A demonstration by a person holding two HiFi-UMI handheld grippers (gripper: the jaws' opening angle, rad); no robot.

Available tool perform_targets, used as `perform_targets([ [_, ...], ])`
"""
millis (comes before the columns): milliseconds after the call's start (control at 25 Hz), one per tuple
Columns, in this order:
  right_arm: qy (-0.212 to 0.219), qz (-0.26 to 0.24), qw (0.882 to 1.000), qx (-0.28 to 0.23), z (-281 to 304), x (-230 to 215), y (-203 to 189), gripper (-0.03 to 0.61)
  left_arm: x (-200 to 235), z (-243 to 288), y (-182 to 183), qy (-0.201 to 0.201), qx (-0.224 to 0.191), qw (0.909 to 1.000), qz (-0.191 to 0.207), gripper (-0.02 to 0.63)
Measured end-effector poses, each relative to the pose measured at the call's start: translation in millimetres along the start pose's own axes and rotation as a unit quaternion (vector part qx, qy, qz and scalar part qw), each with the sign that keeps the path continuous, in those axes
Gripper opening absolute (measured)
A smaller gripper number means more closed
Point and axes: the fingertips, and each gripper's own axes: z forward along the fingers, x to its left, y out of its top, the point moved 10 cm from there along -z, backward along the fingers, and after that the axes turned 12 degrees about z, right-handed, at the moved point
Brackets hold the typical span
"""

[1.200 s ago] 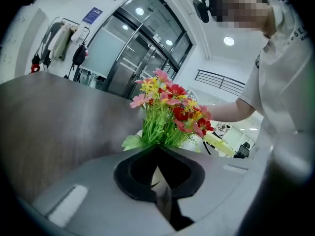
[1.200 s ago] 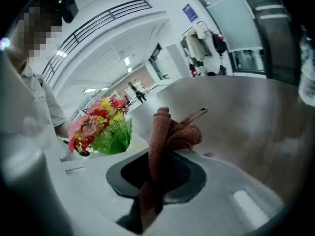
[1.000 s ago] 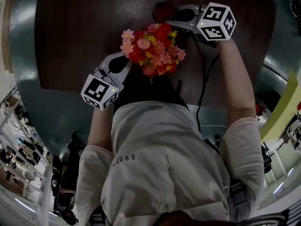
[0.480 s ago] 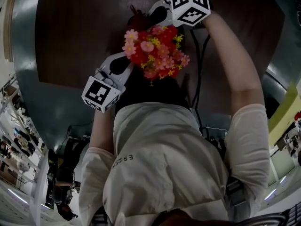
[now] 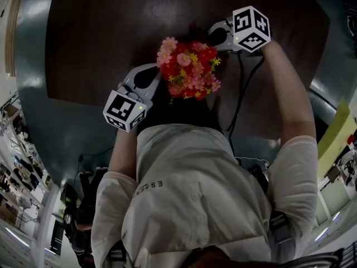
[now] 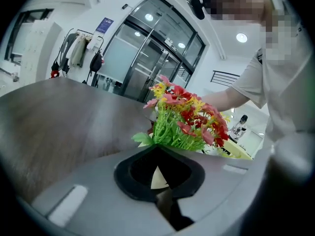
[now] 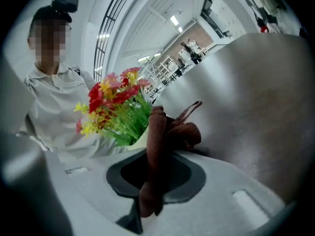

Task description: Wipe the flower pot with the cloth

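A person's left gripper (image 6: 157,149) is closed tight on the rim of a cream flower pot (image 7: 140,137) filled with red, pink and yellow artificial flowers (image 5: 188,67). The pot stands near the middle of the dark wooden table's (image 5: 100,38) near edge. The right gripper (image 5: 215,37) is clamped on a bunched brown cloth (image 7: 162,132) just beside the pot's far side, contact unclear.

The person wears a pale short-sleeved shirt (image 5: 189,194) with a small line of dark lettering, and a black camera (image 7: 65,3) on the head. The left tool (image 5: 157,73) and right tool (image 5: 210,36) have light grey shells with black-lined openings. Each carries a white marker cube (image 5: 124,110) printed with black squares, and a black cable (image 5: 243,94) runs from the right one.
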Motion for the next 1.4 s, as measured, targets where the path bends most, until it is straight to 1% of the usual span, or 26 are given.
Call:
perform_targets([
  [80, -0.004, 0.009, 1.0, 0.015, -16.3, 0.9, -19.5, 0.052, -8.2, 13.4, 4.4, 0.002, -0.001, 1.0, 0.001, 0.015],
  [120, -0.01, 0.012, 1.0, 0.016, -22.7, 1.5, -22.0, 0.052, -9.4, 16.6, 6.8, 0.002, -0.002, 1.0, 0.001, 0.015],
  [200, -0.037, 0.006, 0.999, -0.009, -30.4, 3.0, -13.9, 0.052, -9.2, 16.9, 10.2, 0.001, -0.005, 1.0, 0.0, 0.015],
  [280, -0.065, -0.007, 0.996, -0.052, -28.8, 3.1, 3.3, 0.052, -8.3, 14.2, 10.2, 0.003, -0.008, 1.0, 0.002, 0.015],
  [320, -0.073, -0.014, 0.995, -0.068, -24.6, 3.0, 12.0, 0.052, -7.8, 13.1, 9.7, 0.006, -0.009, 0.9999, 0.003, 0.015],
  [400, -0.068, -0.021, 0.995, -0.076, -13.2, 5.2, 23.7, 0.052, -7.4, 12.0, 10.1, 0.011, -0.012, 0.9999, 0.004, 0.015],
  [520, -0.049, -0.013, 0.996, -0.067, -7.0, 10.8, 16.7, 0.051, -12.1, 16.2, 11.0, 0.013, -0.014, 0.9998, 0.0, 0.015],
  [720, -0.062, 0.001, 0.997, -0.048, -17.2, 19.6, -19.9, 0.051, -19.6, 20.4, 7.1, 0.018, -0.02, 0.9996, -0.004, 0.015],
  [880, -0.058, 0.024, 0.998, -0.024, -38.0, 26.3, -54.8, 0.049, -25.8, 34.0, 16.0, 0.022, -0.027, 0.9993, -0.011, 0.015],
  [960, -0.056, 0.032, 0.998, -0.007, -38.3, 32.3, -58.8, 0.049, -22.6, 29.9, 18.4, 0.023, -0.031, 0.9992, -0.013, 0.015],
  [1080, -0.071, 0.033, 0.997, 0.006, -29.5, 40.2, -46.8, 0.051, -11.0, 9.1, 13.4, 0.02, -0.041, 0.9989, -0.012, 0.015],
  [1200, -0.112, 0.019, 0.994, 0.003, -46.1, 40.5, -24.4, 0.051, -13.0, 1.0, 19.1, 0.017, -0.064, 0.9978, 0.011, 0.015],
  [1320, -0.162, -0.011, 0.987, -0.004, -60.3, 33.0, 19.8, 0.051, -20.3, -3.7, 25.4, 0.0, -0.1, 0.995, 0.01, 0.015],
  [1400, -0.175, -0.038, 0.984, -0.004, -55.8, 29.3, 57.8, 0.05, -26.9, -3.6, 21.2, -0.011, -0.104, 0.9946, 0.003, 0.015],
])
